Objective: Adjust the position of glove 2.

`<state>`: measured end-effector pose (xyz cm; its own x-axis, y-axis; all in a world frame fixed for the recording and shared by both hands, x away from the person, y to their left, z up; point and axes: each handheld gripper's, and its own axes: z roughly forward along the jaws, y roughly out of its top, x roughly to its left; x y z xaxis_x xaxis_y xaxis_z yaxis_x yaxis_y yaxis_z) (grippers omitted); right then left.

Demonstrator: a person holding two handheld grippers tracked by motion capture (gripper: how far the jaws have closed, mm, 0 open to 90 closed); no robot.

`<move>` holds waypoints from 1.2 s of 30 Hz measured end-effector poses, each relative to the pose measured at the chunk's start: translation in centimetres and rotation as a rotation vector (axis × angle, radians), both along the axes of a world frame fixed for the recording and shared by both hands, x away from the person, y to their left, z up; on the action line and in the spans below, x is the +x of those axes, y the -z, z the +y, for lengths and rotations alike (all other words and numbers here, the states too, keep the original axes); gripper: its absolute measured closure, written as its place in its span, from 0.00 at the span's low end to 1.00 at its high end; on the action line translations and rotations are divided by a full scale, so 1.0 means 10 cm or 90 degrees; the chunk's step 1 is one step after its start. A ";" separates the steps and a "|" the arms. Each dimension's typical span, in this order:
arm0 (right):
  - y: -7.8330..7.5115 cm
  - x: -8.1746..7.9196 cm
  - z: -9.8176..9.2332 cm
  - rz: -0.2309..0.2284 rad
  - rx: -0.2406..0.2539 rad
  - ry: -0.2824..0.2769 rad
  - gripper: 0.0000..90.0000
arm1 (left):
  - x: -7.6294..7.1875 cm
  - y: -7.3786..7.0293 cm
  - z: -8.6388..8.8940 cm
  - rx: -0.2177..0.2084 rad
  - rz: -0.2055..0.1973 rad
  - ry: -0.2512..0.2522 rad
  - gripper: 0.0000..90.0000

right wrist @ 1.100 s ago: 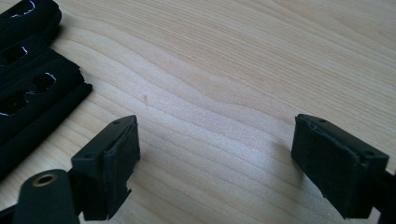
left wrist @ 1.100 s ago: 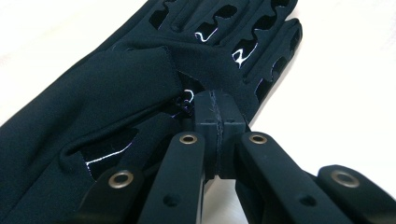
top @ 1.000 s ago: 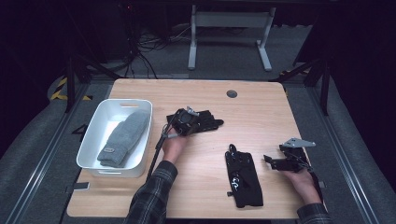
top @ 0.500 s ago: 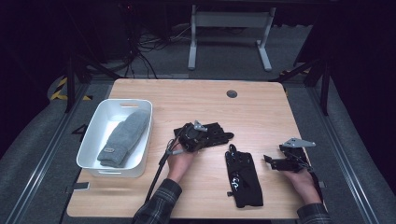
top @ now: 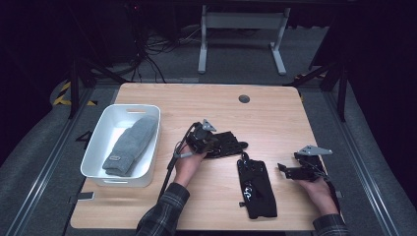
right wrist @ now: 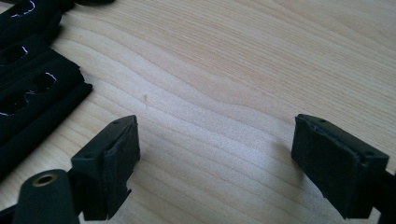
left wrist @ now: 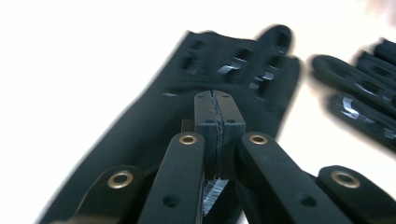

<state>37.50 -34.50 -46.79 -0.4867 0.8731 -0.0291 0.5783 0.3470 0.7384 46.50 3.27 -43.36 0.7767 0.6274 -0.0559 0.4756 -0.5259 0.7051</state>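
My left gripper (top: 212, 141) is at the table's middle, shut on a black glove (top: 230, 146) that stretches to its right. In the left gripper view the jaws (left wrist: 217, 109) press flat together on that glove (left wrist: 154, 121), whose fingers point away. A second black glove (top: 255, 189) lies flat just to the right and nearer the person; its fingers show at the edge of the left gripper view (left wrist: 359, 102). My right gripper (top: 286, 169) rests near the right edge, open, over bare wood (right wrist: 215, 126), with the second glove (right wrist: 32, 93) to its left.
A white bin (top: 98, 147) at the table's left holds a grey knitted item (top: 130, 145). A round cable hole (top: 244, 99) sits near the far edge. A desk frame and cables stand on the floor beyond the table.
My left gripper has carried its black glove away from the bin, rightward and nearer the person, close to the second glove. The right gripper has stayed put.
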 end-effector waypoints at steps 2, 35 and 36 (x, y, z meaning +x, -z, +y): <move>0.00 0.00 0.00 0.000 0.000 0.000 0.17 | 0.09 -0.01 0.05 0.004 0.002 -0.014 1.00; 0.00 0.00 0.00 -0.001 0.000 0.001 0.17 | -0.42 0.15 0.28 0.059 0.069 0.046 1.00; 0.00 0.00 0.00 -0.001 0.000 0.000 0.17 | -0.46 0.14 0.27 0.057 0.073 0.055 1.00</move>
<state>37.50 -34.49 -46.80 -0.4860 0.8734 -0.0298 0.5778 0.3467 0.7388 41.93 5.99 -44.80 0.8200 0.5646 -0.0936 0.5000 -0.6272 0.5972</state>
